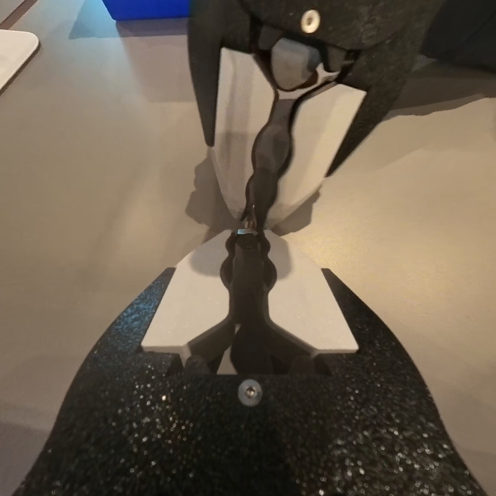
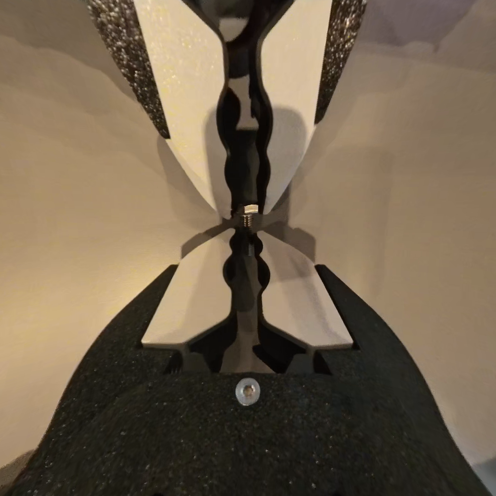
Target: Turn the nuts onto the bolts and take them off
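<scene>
Two grippers meet tip to tip above the desk [image 1: 80,188]. Nearest, the left gripper [image 1: 245,237] has its fingers narrowed on the nut [image 1: 243,231]; just beyond its tips the right gripper [image 1: 251,214] pinches the bolt [image 2: 247,218] by its far end. Bare thread shows between the tips — the nut seems only partly on, so turning remains.

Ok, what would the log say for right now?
step: nut on bolt thread | left gripper: shut on nut | right gripper: shut on bolt | tips facing, over table
</scene>
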